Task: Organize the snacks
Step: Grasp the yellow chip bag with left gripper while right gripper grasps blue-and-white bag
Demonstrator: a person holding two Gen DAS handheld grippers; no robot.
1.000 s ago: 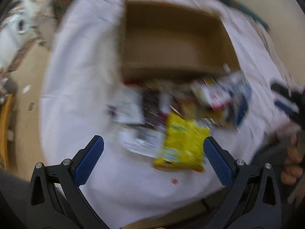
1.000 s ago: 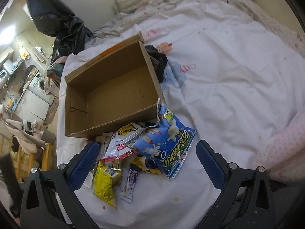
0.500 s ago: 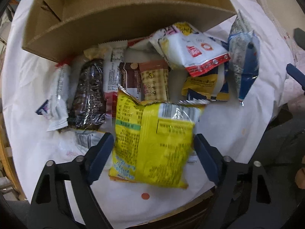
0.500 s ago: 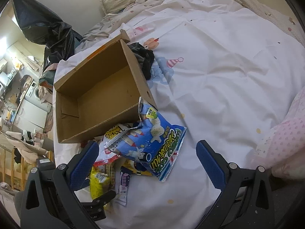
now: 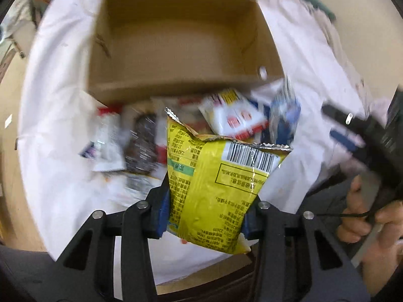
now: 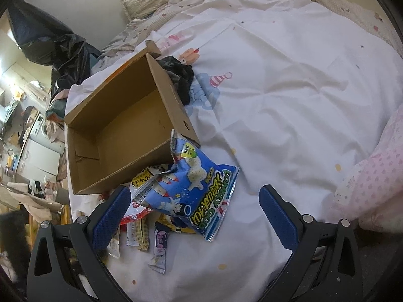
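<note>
Cardboard box (image 5: 176, 37), one; yellow packet (image 5: 214, 181), one

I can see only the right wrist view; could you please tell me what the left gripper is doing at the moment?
Observer: The left gripper has a yellow snack bag between its fingers, which are closing on the bag's lower part.
Operator: Thank you. How does the bag sit in the grip?
Observer: It stands upright, with the barcode side facing the camera and a torn top edge.
Operator: Is anything in the pile hidden from me?
Observer: Yes, a dark brown packet lies on the pile's left side, just in front of the cardboard box.
</note>
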